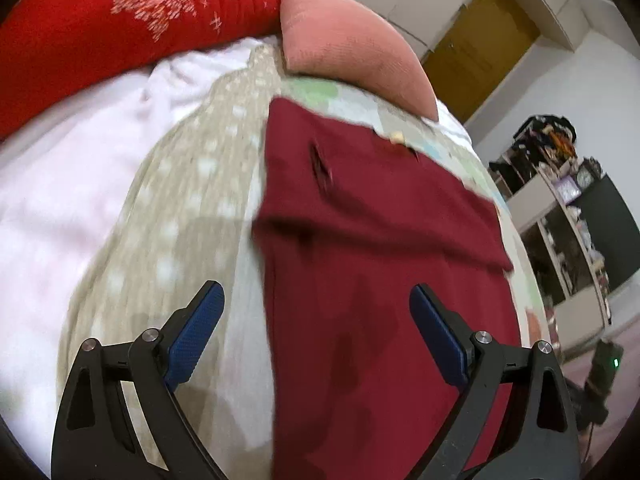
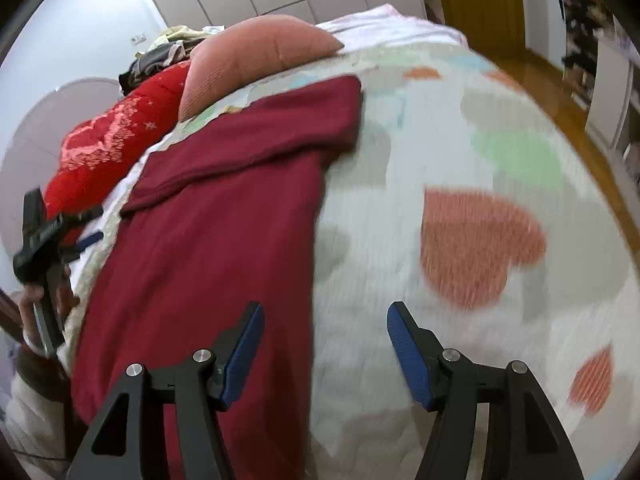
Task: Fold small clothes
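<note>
Fingers point(image 1: 438, 340) of the left gripper point(image 1: 316, 336) stand wide apart and empty above the bed, grasping nothing. Between them and ahead lies the maroon garment point(image 1: 380, 260), its long axis running straight away from the fingers, a folded band across its far part. Its left edge passes between the two fingers, so the left one hangs over the beige dotted blanket point(image 1: 168, 208). Past the garment's far end sits a pink cushion point(image 1: 352, 40), with a red pillow point(image 1: 120, 20) to the left.

Right gripper point(image 2: 324, 344) is equally spread and empty; its left finger point(image 2: 244, 352) is over the garment point(image 2: 208, 240), its right over the heart-patterned cover point(image 2: 480, 240). Far left, the other gripper point(image 2: 44, 240) shows in a hand.
</note>
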Tool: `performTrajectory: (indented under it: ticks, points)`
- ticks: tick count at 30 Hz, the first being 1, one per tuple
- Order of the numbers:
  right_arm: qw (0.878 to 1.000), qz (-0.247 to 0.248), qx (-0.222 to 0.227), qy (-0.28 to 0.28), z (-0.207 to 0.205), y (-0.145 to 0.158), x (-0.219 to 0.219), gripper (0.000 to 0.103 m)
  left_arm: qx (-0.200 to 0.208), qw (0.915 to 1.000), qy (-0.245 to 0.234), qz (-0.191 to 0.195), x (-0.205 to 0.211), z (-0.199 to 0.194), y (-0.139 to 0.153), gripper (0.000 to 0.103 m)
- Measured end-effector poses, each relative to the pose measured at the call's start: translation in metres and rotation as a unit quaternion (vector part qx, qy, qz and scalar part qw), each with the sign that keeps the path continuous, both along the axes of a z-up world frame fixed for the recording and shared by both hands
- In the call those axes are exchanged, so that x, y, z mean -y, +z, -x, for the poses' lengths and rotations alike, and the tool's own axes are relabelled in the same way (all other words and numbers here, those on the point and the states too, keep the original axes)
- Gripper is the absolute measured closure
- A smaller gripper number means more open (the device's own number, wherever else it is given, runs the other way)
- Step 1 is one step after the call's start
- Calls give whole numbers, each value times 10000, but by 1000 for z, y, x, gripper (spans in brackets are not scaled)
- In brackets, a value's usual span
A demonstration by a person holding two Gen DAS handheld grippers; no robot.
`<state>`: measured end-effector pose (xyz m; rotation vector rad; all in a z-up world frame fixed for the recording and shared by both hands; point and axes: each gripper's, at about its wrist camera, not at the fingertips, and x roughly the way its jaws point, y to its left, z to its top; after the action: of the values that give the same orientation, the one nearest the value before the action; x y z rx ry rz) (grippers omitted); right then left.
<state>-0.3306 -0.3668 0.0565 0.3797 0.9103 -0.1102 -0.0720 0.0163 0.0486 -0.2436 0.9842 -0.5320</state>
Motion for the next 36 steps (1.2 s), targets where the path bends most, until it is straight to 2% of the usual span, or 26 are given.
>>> performTrajectory:
  ticks: [4,9,19,24,27,31,33,36]
  points:
    - [9989,-435,8,144,17,-11,-10,41,-214,9997,98,-34,-13,45,-8,9]
    - [9974,-657,96,294,38,-13,-17,40,-437,9989,7,-159,-16,78,-19,9]
    - [9903,-1070,127,873,77,-20,-34,40,-439,9982,-94,-390,-21,138,-21,9]
    - [9835,-1369,442,1097,87,-27,-41,39,-325,9980,-169,-512,-25,154,-23,9]
    - [9820,-1382,528,1171,86,-27,-45,31,-246,9949,-360,-913,-16,160,-24,9]
    - [9801,-1491,616,1158,83,-28,-45,30,-216,9905,-491,-1265,-8,165,-27,9]
    - [9795,-1502,674,1165,84,-28,-46,30,-280,9905,-501,-1253,-8,166,-27,9]
    - [9775,-1544,708,1247,86,-28,-47,30,-517,9929,-441,-975,-15,167,-26,9]
